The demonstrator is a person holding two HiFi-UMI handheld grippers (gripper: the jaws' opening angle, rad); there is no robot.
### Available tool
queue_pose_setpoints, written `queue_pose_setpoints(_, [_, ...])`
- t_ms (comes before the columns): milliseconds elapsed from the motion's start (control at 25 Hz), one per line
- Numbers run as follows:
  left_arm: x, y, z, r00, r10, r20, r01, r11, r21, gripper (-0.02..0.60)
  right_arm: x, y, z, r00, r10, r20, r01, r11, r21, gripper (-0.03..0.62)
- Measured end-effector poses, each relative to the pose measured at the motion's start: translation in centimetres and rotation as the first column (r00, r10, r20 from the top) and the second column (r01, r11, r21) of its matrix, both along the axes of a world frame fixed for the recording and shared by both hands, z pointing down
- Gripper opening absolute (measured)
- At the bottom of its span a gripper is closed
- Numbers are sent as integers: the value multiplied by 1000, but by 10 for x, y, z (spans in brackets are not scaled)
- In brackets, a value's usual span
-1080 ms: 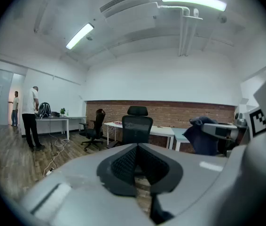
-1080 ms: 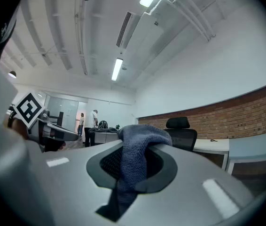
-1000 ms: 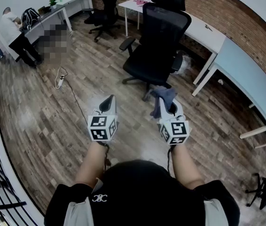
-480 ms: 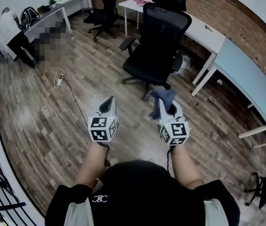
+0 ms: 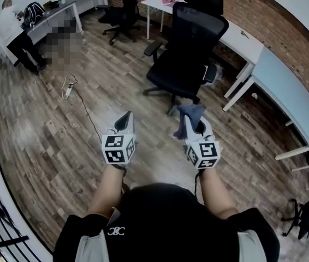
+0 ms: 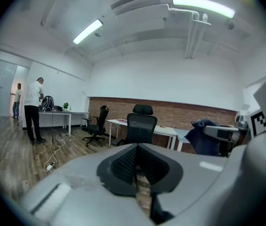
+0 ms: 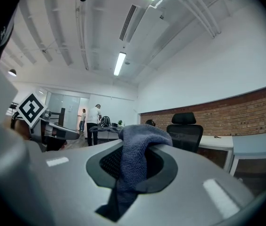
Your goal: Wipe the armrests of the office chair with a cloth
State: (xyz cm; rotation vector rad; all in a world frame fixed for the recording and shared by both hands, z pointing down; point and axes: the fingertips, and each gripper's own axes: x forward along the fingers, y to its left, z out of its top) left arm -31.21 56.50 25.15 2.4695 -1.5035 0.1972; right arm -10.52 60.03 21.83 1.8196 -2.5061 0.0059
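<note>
Cloth (image 7: pixel 135 142) clamped in your right gripper (image 7: pixel 132 167), jaws closed on it | left gripper (image 6: pixel 136 166) pressed together, empty, per its own view | head view alone shows office chair (image 5: pixel 190 53) ahead by the desk (image 5: pixel 243 38) edge, armrests clear of cloth.

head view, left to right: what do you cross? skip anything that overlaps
person at the far desk → power strip on the floor → left gripper → right gripper, shut on the cloth → light-blue table
</note>
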Motion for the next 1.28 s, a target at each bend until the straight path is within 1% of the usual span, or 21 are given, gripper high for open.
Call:
queue_pose_setpoints(160, [-30,-6,9,1000,13,-19,-13,1000,-9,5,-20,-6,3,999,32,-14,-32,999,-11,48])
queue_pose_setpoints(320, [-58,-14,19,999,45,-31,-45,999,-28,5,-43,-7,6,997,70,-35,-70,997,-22,48])
queue_pose_setpoints(440, [-69,-19,26,997,63,-40,-65,997,-38,5,-55,-5,10,994,86,-61,-89,996,-33,48])
queue_pose_setpoints(520, [-71,-24,30,996,75,-44,-77,996,-45,5,-55,-8,12,993,99,-65,-102,994,-42,48])
queue_pose_setpoints(720, [-69,-43,39,996,81,-41,-84,995,-59,5,-45,-27,17,991,125,-51,-127,991,-47,48])
queue_pose_setpoints(960, [-60,-87,48,997,75,-4,-75,995,-69,5,-31,-81,25,993,111,-34,-112,993,-35,49])
queue_pose_setpoints(1080, [-47,-120,41,998,66,18,-65,996,-56,5,-21,-118,24,995,94,-20,-94,995,-19,49])
queue_pose_setpoints(1280, [-14,-183,21,997,64,44,-63,998,-27,5,3,-176,20,999,46,0,-46,999,-4,48])
